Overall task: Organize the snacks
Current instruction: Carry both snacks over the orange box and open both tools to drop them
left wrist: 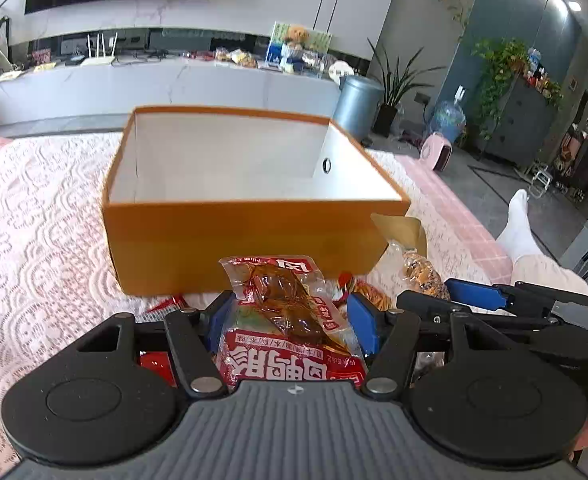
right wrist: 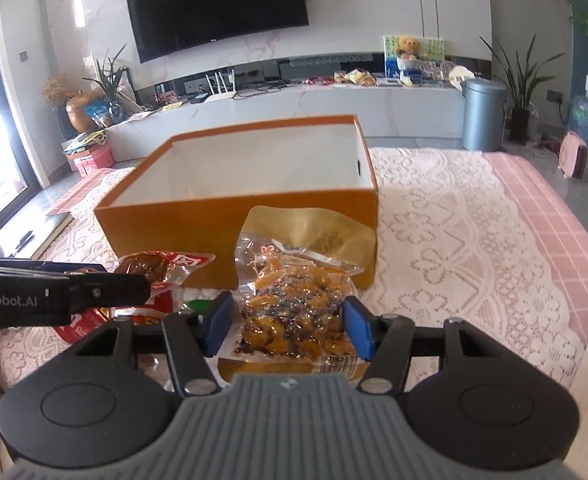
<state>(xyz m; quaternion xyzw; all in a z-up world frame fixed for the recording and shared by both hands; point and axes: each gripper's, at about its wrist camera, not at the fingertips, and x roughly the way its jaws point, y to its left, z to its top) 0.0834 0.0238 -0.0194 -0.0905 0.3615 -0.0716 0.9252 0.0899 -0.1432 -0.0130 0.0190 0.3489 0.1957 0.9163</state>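
My left gripper (left wrist: 290, 320) is shut on a red snack packet (left wrist: 294, 308) with a brown duck leg inside, its blue pads pressing both sides. My right gripper (right wrist: 288, 328) is shut on a clear and gold packet (right wrist: 294, 304) of yellow-brown pieces. Both packets hang just in front of the near wall of an open orange box (left wrist: 254, 240) with a bare white inside. In the right wrist view the orange box (right wrist: 174, 224) stands behind, and one of the left gripper's fingers (right wrist: 106, 292) reaches in from the left with the red packet (right wrist: 154, 268).
More red packets (right wrist: 82, 328) lie on the white lace cloth (right wrist: 473, 260) below the grippers. A person's leg in a white sock (left wrist: 521, 220) rests at the right edge of the pink checked cover (left wrist: 473, 240). A long white bench and a grey bin (right wrist: 483, 116) stand beyond.
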